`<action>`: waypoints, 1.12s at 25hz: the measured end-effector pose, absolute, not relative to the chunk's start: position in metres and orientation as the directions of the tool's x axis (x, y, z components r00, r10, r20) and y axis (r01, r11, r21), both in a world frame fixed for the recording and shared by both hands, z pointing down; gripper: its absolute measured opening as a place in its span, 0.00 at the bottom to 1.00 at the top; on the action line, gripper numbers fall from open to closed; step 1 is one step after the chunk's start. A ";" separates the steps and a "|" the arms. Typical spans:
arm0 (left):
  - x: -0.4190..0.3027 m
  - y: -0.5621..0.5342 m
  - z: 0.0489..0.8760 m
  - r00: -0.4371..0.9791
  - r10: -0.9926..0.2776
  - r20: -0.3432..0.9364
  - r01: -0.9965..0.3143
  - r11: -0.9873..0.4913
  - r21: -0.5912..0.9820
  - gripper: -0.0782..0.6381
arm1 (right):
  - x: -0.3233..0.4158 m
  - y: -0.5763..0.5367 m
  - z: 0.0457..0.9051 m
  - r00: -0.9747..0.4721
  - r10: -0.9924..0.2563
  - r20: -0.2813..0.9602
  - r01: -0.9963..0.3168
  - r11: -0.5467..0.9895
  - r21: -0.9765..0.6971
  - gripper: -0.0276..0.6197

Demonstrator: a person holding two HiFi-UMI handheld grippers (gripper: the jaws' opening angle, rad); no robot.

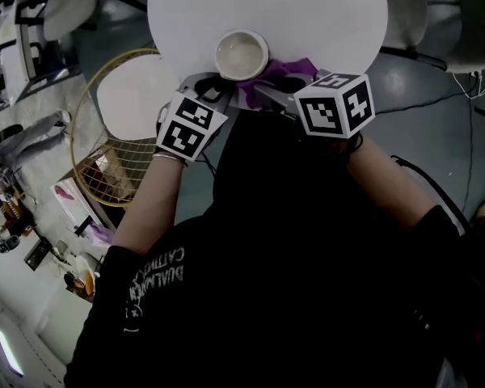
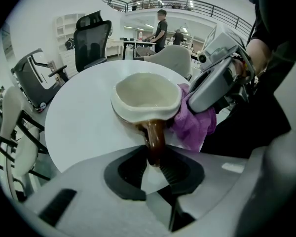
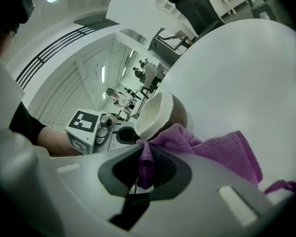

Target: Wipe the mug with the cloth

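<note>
Pads of the left gripper (image 2: pixel 155 163) pinch the brown handle (image 2: pixel 155 137) of the mug (image 2: pixel 145 95), its 2 jaws drawn in narrowly on it. The right gripper (image 3: pixel 147 169) is clamped on a fold of the purple cloth (image 3: pixel 212 149), which bunches against the mug's side. The mug is upright at the near edge of the round white table (image 2: pixel 84 122). A black office chair (image 2: pixel 91 38) stands beyond the table, and a racket (image 1: pixel 117 136) lies lower down on the person's left.

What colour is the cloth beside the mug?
Purple. The cloth shows best in the right gripper view.
</note>
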State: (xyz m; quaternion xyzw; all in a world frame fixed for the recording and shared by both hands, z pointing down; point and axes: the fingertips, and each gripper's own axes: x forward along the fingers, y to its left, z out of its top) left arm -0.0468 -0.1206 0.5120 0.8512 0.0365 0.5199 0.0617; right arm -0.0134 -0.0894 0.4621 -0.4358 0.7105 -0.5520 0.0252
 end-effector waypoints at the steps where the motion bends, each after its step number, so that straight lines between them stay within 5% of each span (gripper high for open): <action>1: -0.047 -0.122 0.512 0.455 0.129 0.881 -0.003 -0.989 0.146 0.21 | -0.012 -0.090 0.462 -0.622 -0.644 0.446 -0.591 0.011 -0.807 0.09; 28: -0.050 -0.121 0.517 0.406 0.113 0.907 0.016 -0.993 0.116 0.21 | 0.025 -0.096 0.469 -0.729 -0.547 0.412 -0.545 0.100 -0.832 0.09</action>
